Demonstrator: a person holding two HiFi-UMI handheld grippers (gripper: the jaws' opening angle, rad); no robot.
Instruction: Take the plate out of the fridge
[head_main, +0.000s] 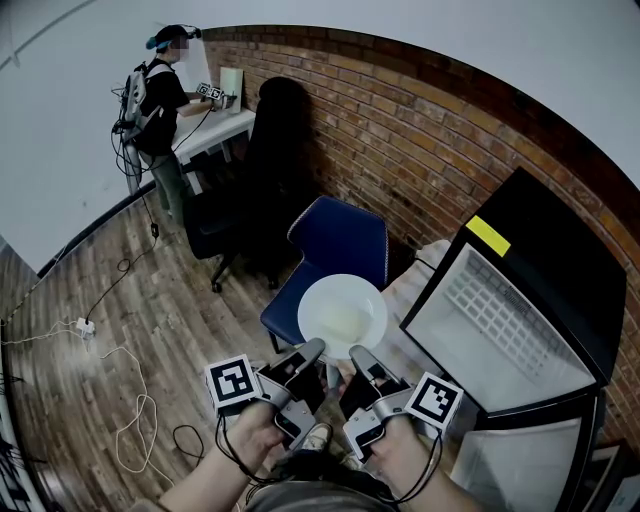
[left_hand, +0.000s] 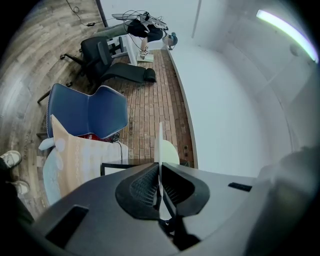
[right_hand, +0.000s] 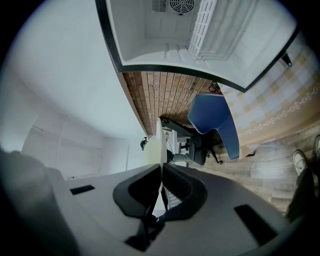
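White plate (head_main: 342, 315), likely ceramic: stiff, smooth, breakable | location: outside open fridge (head_main: 560, 250), above blue chair (head_main: 340, 240) | left claw (head_main: 316, 349), right claw (head_main: 358, 352): both pinching near rim | hold: rim, 2 points

A brick wall (head_main: 400, 130) stands behind a blue chair (head_main: 335, 245) and black office chair (head_main: 215, 225) on wood-plank floor (head_main: 100, 300)
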